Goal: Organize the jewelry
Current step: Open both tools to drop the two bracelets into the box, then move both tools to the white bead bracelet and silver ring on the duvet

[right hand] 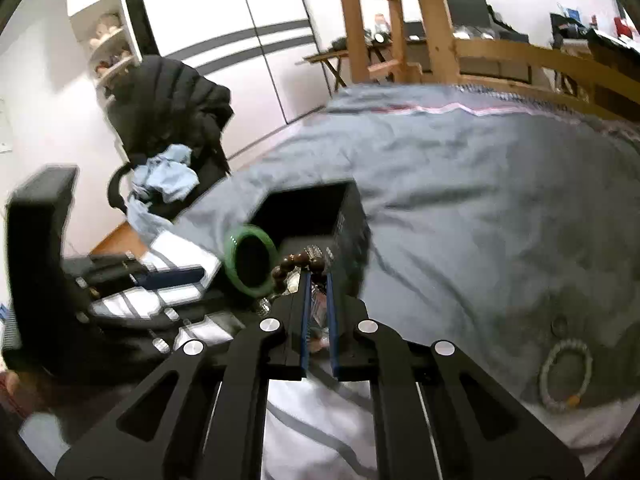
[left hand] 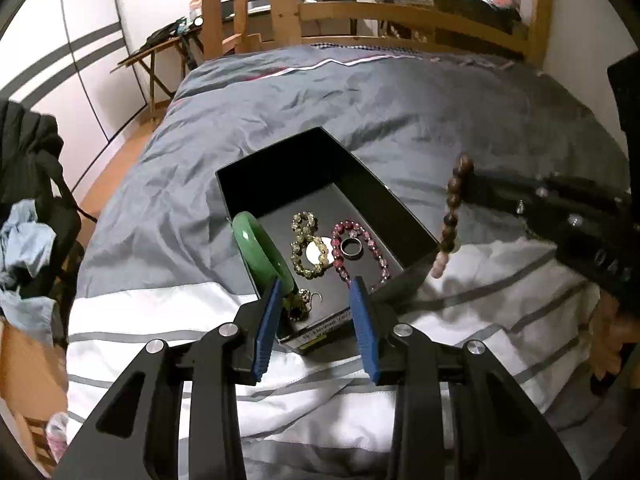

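Left wrist view: jewelry gathered in an open black box (left hand: 280,168) on a grey and white striped duvet (left hand: 400,100).

The left gripper (left hand: 316,292) is seen partly open above the box's near end; a green bangle (left hand: 256,248) stands against its left pad, though a grip cannot be confirmed. A yellow bead bracelet (left hand: 306,246), a pink bead bracelet (left hand: 360,254) and a ring (left hand: 352,248) lie inside. A brown bead bracelet (right hand: 298,262) is pinched in the closed right gripper (right hand: 318,280), beside the box. A pale bead bracelet (right hand: 566,376) lies well apart on the duvet.
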### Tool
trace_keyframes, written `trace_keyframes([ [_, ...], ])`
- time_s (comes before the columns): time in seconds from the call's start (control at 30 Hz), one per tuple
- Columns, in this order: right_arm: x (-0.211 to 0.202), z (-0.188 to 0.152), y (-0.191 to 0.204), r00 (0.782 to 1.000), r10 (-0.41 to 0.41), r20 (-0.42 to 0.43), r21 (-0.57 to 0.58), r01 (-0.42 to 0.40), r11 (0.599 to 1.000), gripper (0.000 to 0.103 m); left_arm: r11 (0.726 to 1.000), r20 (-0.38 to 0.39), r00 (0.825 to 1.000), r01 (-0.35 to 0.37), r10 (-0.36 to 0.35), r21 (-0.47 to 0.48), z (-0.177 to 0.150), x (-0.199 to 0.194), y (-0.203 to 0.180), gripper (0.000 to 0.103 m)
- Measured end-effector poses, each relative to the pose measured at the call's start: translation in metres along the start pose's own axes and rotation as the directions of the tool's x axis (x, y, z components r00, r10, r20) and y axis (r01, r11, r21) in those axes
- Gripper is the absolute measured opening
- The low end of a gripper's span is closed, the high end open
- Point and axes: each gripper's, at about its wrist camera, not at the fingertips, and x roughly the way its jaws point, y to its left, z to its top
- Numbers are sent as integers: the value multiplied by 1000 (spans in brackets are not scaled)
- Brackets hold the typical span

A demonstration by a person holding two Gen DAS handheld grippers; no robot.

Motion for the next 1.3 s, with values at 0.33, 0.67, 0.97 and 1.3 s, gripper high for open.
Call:
trace_keyframes([
  [0.33,32,22,22,996,77,-53,-11,-78,997,9,995,38,999,-13,17,-102,4,-6,19,70],
  [0.67,-1,6,-1,994,-104,39,-3,104,995,92,982,64,998,8,4,-186,12,-15,28,76],
  [0.97,-73,-19,-88,957,-287,44,56,284,957,92,999,128,992,11,-7,-33,48,-33,-43,88],
  [1.3,-88,-65,-141,943,-330,31,125,324,938,92,990,77,990,113,-119,84,92,-8,-141,89],
])
